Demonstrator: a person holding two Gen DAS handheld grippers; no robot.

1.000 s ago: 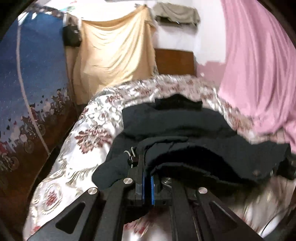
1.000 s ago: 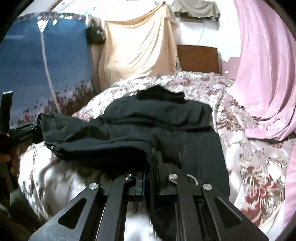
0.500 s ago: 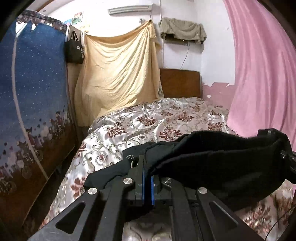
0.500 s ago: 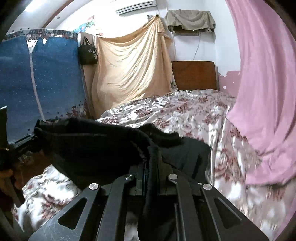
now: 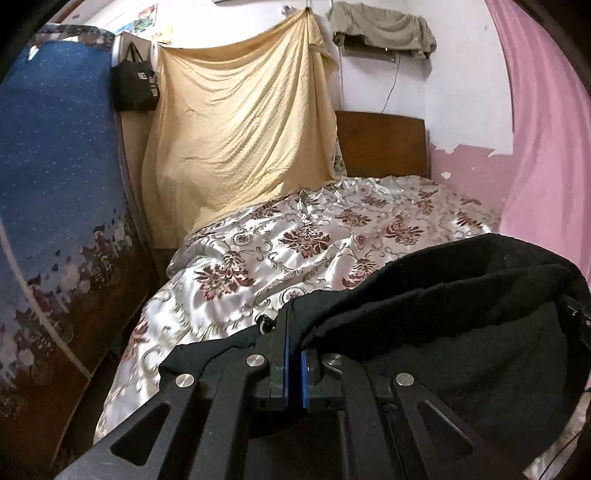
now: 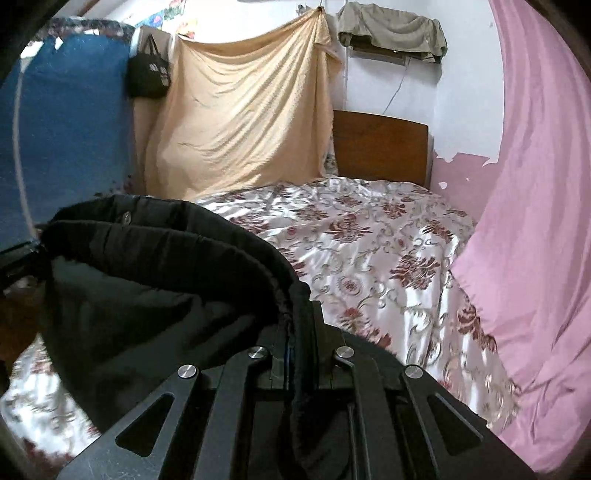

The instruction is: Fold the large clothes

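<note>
Both grippers, left [image 5: 293, 350] and right [image 6: 299, 350], stay clamped on the black garment [image 5: 443, 295], now lifted off the bedspread [image 5: 295, 236]; stretched from three to nine o'clock, ready for folding.

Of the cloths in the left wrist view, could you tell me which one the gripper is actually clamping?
The black garment: the left gripper is shut on its edge. The yellow sheet, pink curtain and olive cloth hang untouched on the walls.

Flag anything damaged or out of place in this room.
The pink paint on the wall beside the brown wooden headboard is peeling in ragged patches. A crumpled olive cloth is draped over a wall fixture. Both tools grip the black garment normally.
</note>
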